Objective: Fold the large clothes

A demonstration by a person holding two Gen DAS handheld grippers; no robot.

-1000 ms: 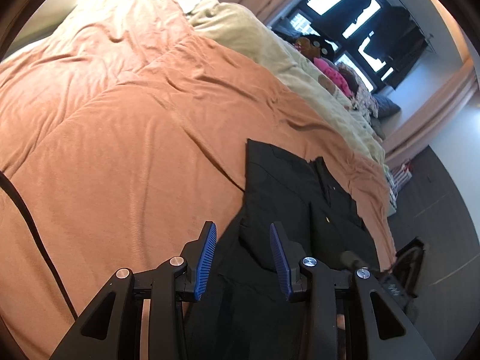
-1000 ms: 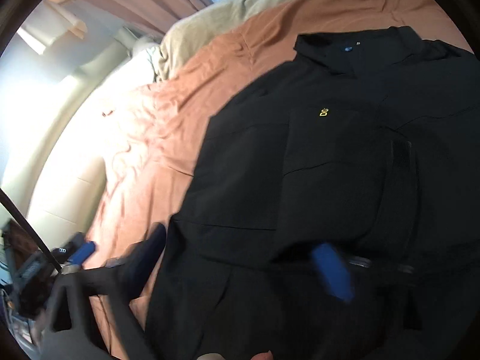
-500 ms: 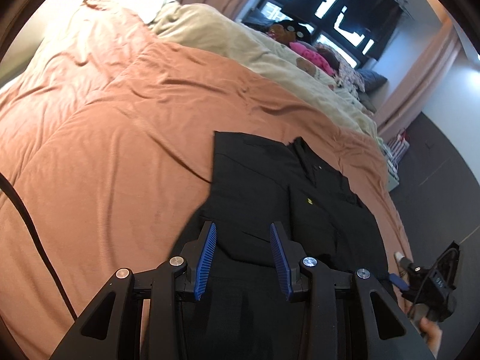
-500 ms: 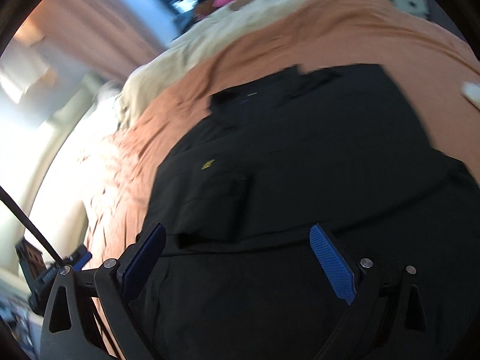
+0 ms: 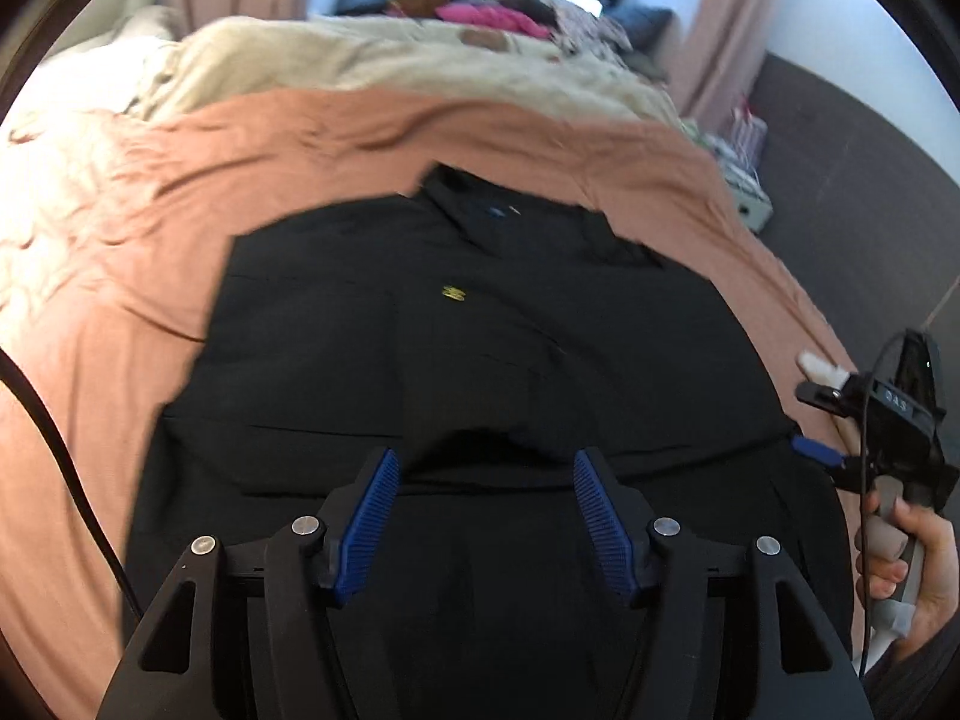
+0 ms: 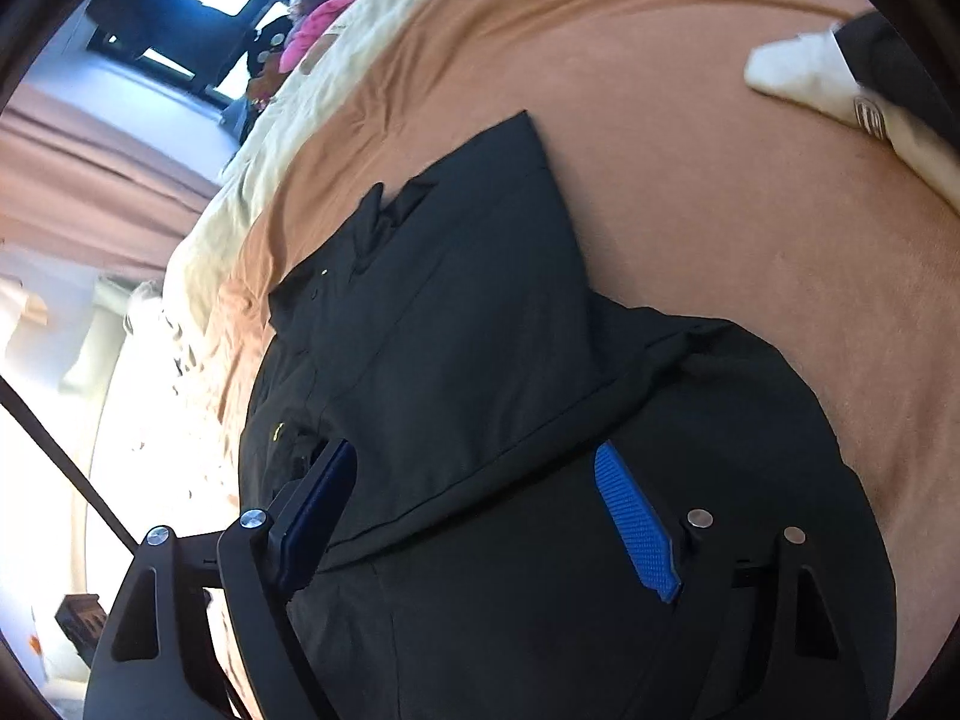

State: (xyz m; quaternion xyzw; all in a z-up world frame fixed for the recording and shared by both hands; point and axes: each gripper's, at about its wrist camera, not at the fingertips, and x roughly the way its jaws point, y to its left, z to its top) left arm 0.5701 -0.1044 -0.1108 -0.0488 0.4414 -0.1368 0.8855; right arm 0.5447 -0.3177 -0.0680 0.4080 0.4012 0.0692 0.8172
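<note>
A black collared shirt (image 5: 480,324) with a small yellow logo lies flat on the orange blanket (image 5: 150,228), collar at the far end. My left gripper (image 5: 486,459) hovers over the shirt's near part, jaws opening, blue pads (image 5: 372,516) apart with only the flat cloth below them. In the right wrist view the shirt (image 6: 468,324) has a sleeve folded across it. My right gripper (image 6: 474,450) hangs over that fold edge, jaws closing; its pads (image 6: 636,528) stand wide and press on nothing. In the left wrist view the right gripper (image 5: 870,420) sits at the shirt's right edge, held by a hand (image 5: 906,558).
A beige duvet (image 5: 390,60) lies beyond the blanket, with a pile of pink and patterned clothes (image 5: 492,12) under the window. A white cloth item (image 6: 804,72) rests on the blanket at the far right. Dark floor (image 5: 870,210) borders the bed. A black cable (image 5: 54,450) crosses the left.
Both grippers swung sideways and rolled; the shirt now lies square ahead of the left one. The left jaws have widened, the right jaws have narrowed. The shirt has not moved.
</note>
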